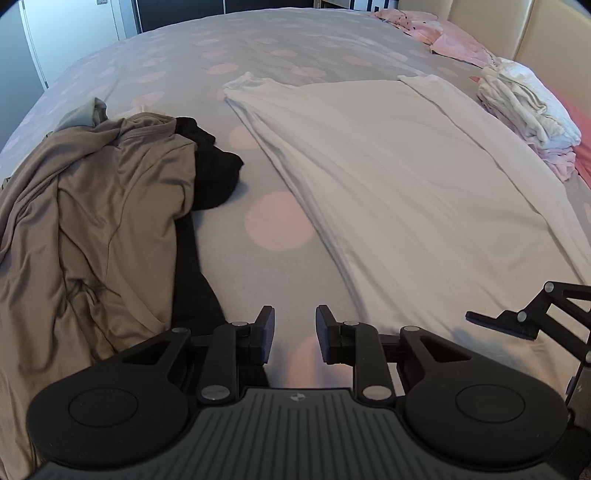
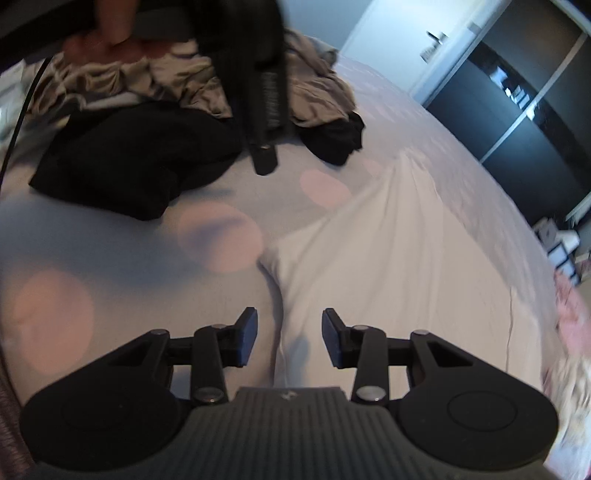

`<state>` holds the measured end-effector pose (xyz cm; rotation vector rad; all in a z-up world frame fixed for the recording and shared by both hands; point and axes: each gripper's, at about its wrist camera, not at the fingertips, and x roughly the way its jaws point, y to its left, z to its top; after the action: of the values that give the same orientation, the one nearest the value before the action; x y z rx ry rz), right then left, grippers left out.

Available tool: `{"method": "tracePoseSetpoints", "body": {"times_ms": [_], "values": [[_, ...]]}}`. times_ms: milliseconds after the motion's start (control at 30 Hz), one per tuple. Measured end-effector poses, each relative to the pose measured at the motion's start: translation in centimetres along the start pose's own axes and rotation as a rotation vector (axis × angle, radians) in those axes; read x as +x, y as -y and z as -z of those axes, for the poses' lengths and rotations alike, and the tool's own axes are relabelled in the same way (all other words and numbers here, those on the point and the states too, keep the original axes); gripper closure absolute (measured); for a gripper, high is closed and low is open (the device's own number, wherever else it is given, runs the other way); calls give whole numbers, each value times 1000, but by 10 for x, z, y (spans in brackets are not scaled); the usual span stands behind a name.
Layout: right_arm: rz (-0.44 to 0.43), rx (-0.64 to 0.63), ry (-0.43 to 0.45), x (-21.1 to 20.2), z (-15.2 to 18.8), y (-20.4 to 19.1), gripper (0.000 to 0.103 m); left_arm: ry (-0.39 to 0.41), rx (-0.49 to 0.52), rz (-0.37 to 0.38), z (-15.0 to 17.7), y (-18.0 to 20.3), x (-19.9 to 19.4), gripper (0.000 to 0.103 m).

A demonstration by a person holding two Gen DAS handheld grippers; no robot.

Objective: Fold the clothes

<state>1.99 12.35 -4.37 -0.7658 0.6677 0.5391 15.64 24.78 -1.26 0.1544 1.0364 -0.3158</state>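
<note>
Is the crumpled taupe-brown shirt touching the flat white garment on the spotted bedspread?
Apart. The left wrist view shows the crumpled taupe-brown shirt and flat white garment separated by bare spotted bedspread.

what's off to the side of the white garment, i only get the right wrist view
Observer: A stack of folded clothes sits near the bed's edge, to the right of the white garment as the left wrist view shows it.
Operator: is the left hand-held gripper holding anything
Observer: No. The left hand-held gripper has its jaws apart, with only the bedsheet showing between them.
Operator: what's at the head of the bed
Observer: A pink pillow lies against a beige headboard.
</note>
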Motion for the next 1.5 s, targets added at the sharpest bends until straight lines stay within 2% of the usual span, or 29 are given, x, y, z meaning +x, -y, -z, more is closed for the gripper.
{"method": "tracePoseSetpoints", "body": {"times_ms": [267, 467, 500, 533, 633, 700, 800, 867, 933, 1000, 1100, 1200, 1300, 1400, 1500], "values": [[82, -214, -25, 40, -13, -18, 63, 14, 50, -6, -24, -16, 18, 81], [199, -394, 20, 47, -10, -33, 64, 28, 61, 11, -49, -20, 29, 80], [188, -381, 29, 45, -9, -31, 78, 34, 72, 7, -53, -19, 30, 80], [159, -345, 24, 44, -9, -25, 87, 40, 84, 2, -57, -18, 33, 80], [101, -206, 38, 34, -10, 2, 92, 62, 138, -21, -70, -13, 40, 79], [49, -68, 48, 25, -13, 28, 93, 65, 197, -43, -78, -7, 47, 73], [-31, 141, 66, 10, -7, 66, 94, 60, 205, -70, -95, -6, 61, 68], [-91, 285, 74, 3, 0, 95, 94, 63, 125, -19, -111, -15, 68, 67], [-128, 365, 84, -4, 11, 112, 94, 62, 13, 33, -131, -28, 75, 62], [-164, 438, 95, -8, 22, 124, 94, 53, -89, 77, -151, -40, 84, 62], [-203, 532, 111, -9, 35, 137, 94, 35, -202, 85, -183, -55, 104, 62], [-216, 569, 117, -10, 44, 143, 94, 14, -309, 99, -207, -72, 131, 62], [-236, 606, 120, -5, 49, 151, 94, -18, -460, 142, -216, -93, 161, 62], [-256, 620, 129, -3, 53, 154, 94, 35, -571, 127, -215, -105, 180, 63], [-269, 638, 142, -4, 58, 159, 94, 51, -596, 129, -213, -106, 194, 67]]}}
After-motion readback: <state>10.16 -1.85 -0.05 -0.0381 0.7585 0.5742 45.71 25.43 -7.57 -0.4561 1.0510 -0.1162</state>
